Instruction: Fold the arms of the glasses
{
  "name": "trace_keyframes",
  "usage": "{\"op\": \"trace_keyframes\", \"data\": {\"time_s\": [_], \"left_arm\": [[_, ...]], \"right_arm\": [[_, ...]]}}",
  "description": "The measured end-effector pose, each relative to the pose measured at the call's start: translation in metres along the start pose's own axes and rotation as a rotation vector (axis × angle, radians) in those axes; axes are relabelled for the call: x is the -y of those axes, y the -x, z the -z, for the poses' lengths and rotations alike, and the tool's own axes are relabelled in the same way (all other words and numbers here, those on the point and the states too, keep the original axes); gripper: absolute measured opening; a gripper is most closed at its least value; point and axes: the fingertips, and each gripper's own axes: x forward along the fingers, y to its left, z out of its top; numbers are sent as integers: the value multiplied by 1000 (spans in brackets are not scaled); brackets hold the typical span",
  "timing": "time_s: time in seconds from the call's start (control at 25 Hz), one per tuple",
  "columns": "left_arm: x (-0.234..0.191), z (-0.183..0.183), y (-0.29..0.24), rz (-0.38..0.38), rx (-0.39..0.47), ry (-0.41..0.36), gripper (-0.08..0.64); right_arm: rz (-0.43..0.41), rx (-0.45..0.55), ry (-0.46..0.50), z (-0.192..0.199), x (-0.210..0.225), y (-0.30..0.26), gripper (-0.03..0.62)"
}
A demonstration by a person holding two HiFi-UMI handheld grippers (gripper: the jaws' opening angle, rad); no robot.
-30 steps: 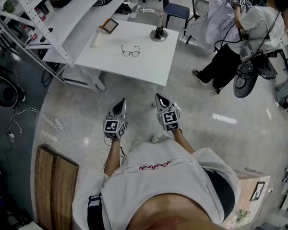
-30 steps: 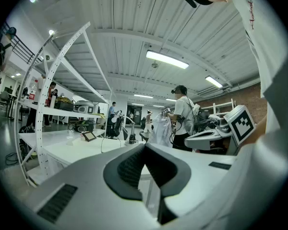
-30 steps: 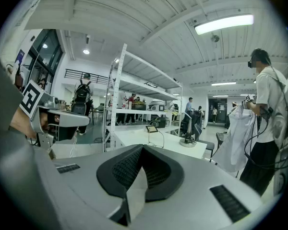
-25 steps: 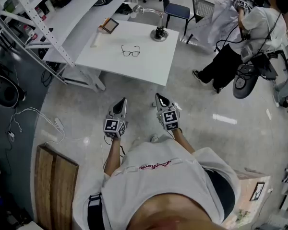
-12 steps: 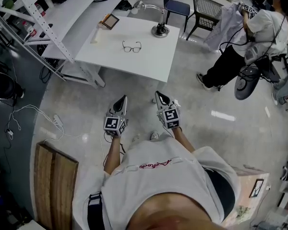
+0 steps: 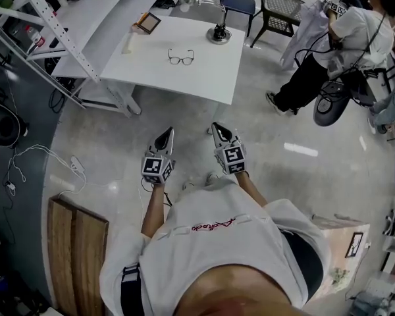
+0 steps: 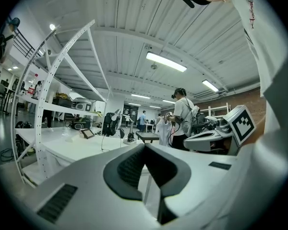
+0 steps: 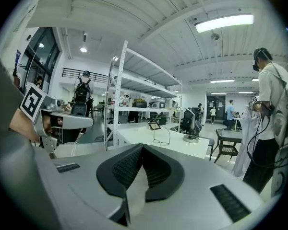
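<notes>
The dark-framed glasses (image 6: 181,58) lie with arms unfolded on the white table (image 6: 210,78), well ahead of both grippers. In the right gripper view the glasses (image 8: 162,139) show small on that table. My left gripper (image 6: 165,135) and right gripper (image 6: 218,130) are held side by side over the floor, short of the table's near edge and pointing toward it. Both are shut with nothing in them; the padded tips meet in the left gripper view (image 7: 144,147) and the right gripper view (image 8: 142,147).
A desk lamp base (image 6: 219,33) and a small framed picture (image 6: 147,23) stand at the table's far side. White shelving (image 6: 46,25) runs along the left. A person (image 6: 329,51) handles cloth at the right near a black chair (image 6: 280,5). A wooden box (image 6: 76,249) sits near left.
The head view has shifted slightly, so the table and glasses sit a little higher in frame. Both grippers stay shut and side by side. The person at right has moved a little.
</notes>
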Motion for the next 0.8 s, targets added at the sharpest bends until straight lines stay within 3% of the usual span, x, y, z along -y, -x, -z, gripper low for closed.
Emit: {"op": "trace_keyframes", "data": {"time_s": [0.48,0.8], "left_arm": [[-20,7,-10,18,-23,-8,23],[-46,9,-53,33,-30,-18,23]], "right_arm": [[22,-14,-13,11,-1,-22,14],[48,3,-42,18,25,-64,14]]}}
